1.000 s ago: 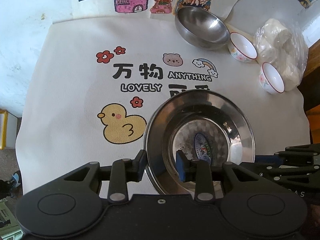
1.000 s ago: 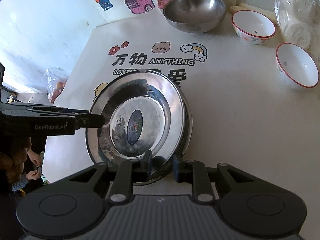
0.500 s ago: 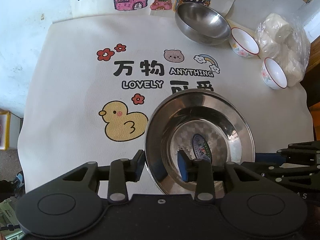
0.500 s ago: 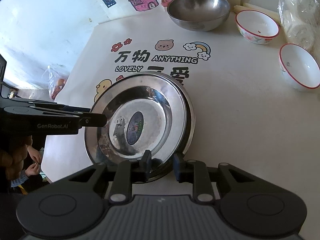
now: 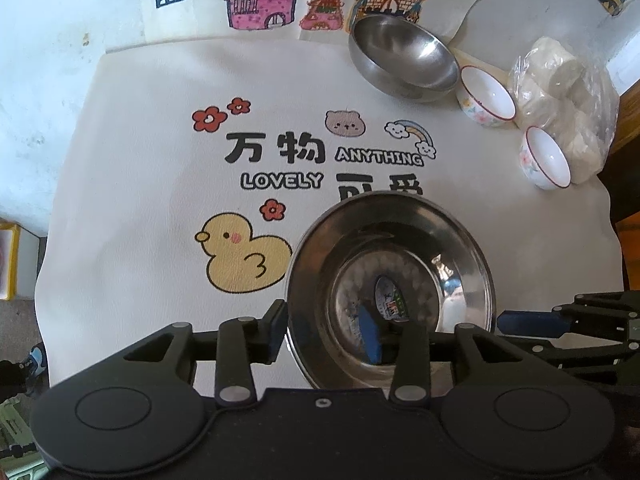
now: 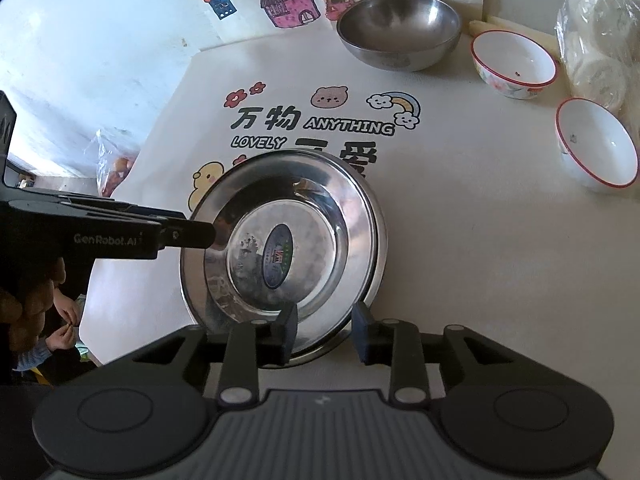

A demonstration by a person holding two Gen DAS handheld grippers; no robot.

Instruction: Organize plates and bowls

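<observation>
1. The left tool (image 5: pixel 326 332) straddles the near-left rim of the stainless steel plate (image 5: pixel 390 280): one blue pad sits outside the rim, the other inside the dish. Its jaws have just been opening, and both pads stand clear of the metal.
2. The right tool (image 6: pixel 324 334) straddles the plate's (image 6: pixel 288 236) near rim in the same way. Its jaws have also just been opening, with a gap on each side of the rim, so the plate rests on the desk (image 6: pixel 460 248), released.
3. Only the right wrist view shows that a second steel rim peeks out under the top plate, so it appears stacked on another; it also shows the left tool from the side, its tip at the plate's left edge.
4. Only the left wrist view shows the whole yellow duck print (image 5: pixel 244 258) on the desk's white cover, left of the plate.
5. Ahead of both tools, well apart from the plate, sit a deep round steel bowl (image 6: pixel 398 30), matte inside, and two glossy white ceramic bowls with red rims, one nearer (image 6: pixel 596 142) and one farther (image 6: pixel 514 62).
6. A crinkled clear plastic bag (image 5: pixel 564 100) of pale lumps lies beside the bowls.
7. The plate is shallow, mirror-bright, with an oval sticker (image 6: pixel 276 256) at its centre.
</observation>
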